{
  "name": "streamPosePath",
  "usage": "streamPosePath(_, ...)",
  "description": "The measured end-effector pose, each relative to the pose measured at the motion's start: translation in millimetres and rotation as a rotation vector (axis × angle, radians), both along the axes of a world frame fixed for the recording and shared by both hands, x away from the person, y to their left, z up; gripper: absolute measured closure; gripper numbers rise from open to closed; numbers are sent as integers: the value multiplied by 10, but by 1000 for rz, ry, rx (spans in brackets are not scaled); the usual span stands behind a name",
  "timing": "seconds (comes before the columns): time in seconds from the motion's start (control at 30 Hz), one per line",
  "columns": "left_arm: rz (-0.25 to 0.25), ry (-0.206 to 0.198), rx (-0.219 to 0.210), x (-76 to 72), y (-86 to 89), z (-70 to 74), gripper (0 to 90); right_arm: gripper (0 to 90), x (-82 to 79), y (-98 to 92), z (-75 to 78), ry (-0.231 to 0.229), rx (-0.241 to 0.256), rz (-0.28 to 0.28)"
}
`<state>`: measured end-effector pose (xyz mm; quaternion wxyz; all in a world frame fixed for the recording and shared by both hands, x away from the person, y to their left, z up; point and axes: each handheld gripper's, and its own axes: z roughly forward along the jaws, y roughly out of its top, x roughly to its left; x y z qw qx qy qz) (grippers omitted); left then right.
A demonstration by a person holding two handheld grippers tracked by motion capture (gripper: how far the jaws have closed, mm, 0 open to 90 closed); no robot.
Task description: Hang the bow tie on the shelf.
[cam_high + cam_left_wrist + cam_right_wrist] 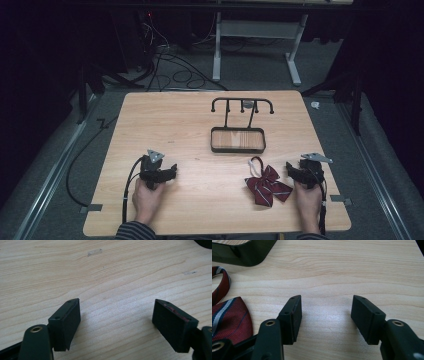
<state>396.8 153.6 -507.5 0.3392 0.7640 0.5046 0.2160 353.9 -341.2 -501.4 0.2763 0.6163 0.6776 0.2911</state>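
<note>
Jaws of both grippers spread wide and empty, striped dark-red bow tie (267,185) lying flat beside right gripper (291,170)

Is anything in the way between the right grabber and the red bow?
Nothing visible. The bow tie lies flat on the table right beside the right gripper, whose jaws are open, with bare wood between them. The black rack stands farther back.
</note>
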Motion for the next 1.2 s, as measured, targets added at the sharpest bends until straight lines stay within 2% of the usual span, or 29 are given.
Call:
streamPosePath(0.37, -1, 1, -1, 4, 2, 0, 229, 423, -6, 5, 2, 4, 0, 2)
streamPosePath(0.83, -34, -1, -6, -13, 29, 0, 244, 416, -8, 6, 1, 4, 0, 3)
streamPosePath(1.2, -28, -4, -4, -13, 26, 0, 251, 427, 0, 10, 3, 4, 0, 1)
